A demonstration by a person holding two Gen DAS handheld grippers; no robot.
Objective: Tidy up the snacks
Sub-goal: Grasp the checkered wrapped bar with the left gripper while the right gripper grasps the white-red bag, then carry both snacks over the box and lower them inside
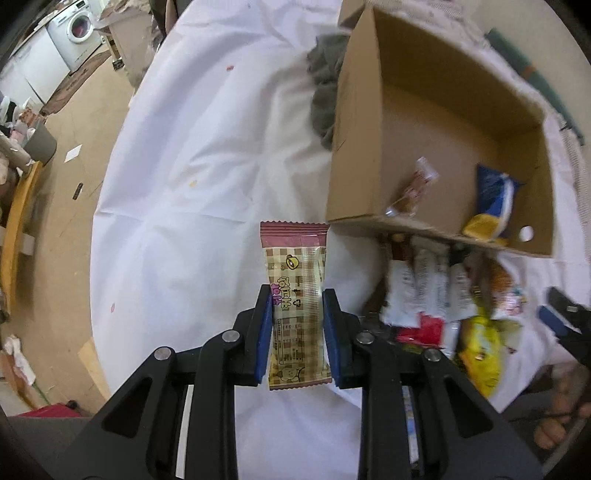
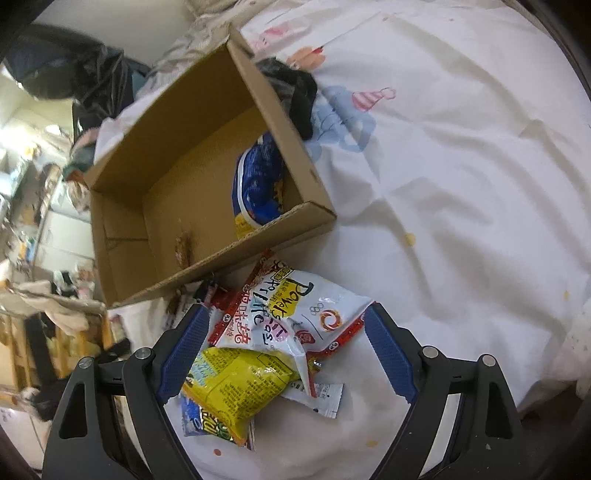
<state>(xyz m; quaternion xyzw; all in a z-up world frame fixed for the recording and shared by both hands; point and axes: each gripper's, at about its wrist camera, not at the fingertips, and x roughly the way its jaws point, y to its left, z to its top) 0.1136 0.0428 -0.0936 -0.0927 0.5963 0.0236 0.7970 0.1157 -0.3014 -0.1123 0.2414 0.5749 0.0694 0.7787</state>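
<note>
My left gripper [image 1: 297, 299] is shut on a pink and cream checked snack packet [image 1: 295, 266] and holds it above the white sheet, left of the open cardboard box [image 1: 354, 147]. The box holds a blue and yellow bag [image 1: 493, 199] and a small clear-wrapped snack [image 1: 413, 188]. My right gripper [image 2: 286, 317] is open over a pile of snacks by the box's near wall [image 2: 258, 236]: a white and red bag [image 2: 295, 314] and a yellow bag [image 2: 236, 384] lie between its fingers. The same pile [image 1: 443, 306] shows in the left wrist view.
A grey cloth [image 1: 325, 85] lies against the box's far side, dark in the right wrist view [image 2: 299, 92]. The white sheet [image 2: 461, 184] spreads wide to the right. The floor, a washing machine [image 1: 75, 31] and clutter lie beyond the bed's left edge.
</note>
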